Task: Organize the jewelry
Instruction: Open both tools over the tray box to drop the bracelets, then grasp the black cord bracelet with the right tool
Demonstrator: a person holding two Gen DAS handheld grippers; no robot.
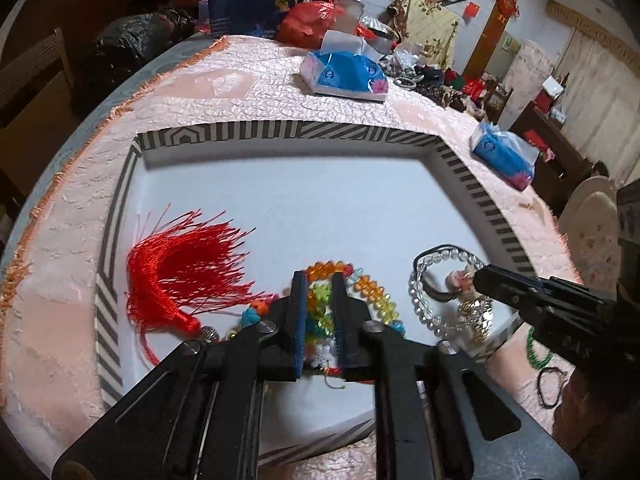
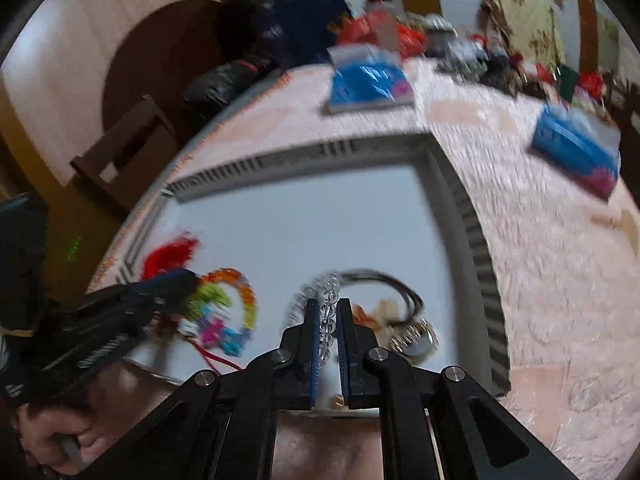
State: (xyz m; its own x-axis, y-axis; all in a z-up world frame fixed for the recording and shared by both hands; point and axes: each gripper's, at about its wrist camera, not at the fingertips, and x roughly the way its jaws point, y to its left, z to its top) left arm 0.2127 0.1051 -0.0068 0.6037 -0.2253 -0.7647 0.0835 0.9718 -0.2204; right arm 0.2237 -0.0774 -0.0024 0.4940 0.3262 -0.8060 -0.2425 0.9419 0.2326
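A white tray with a striped rim (image 1: 280, 130) lies on the pink tablecloth and holds the jewelry. My left gripper (image 1: 319, 280) has its jaws narrowly apart around a multicoloured bead bracelet (image 1: 372, 288), next to a red tassel (image 1: 180, 276). My right gripper (image 2: 329, 308) is closed on a clear bead bracelet (image 2: 330, 292), which also shows in the left wrist view (image 1: 424, 300). Beside it lie a black cord (image 2: 396, 284), a small figurine charm (image 1: 460, 280) and a gold piece (image 2: 416, 336). The right wrist view is motion blurred.
Two blue tissue packs (image 1: 344, 76) (image 1: 504, 156) lie on the cloth beyond the tray. A heap of jewelry (image 1: 424, 80) sits at the far side. A green bead bracelet (image 1: 536, 348) and a black hair tie (image 1: 550, 386) lie outside the tray's right edge. Bags and a chair stand behind.
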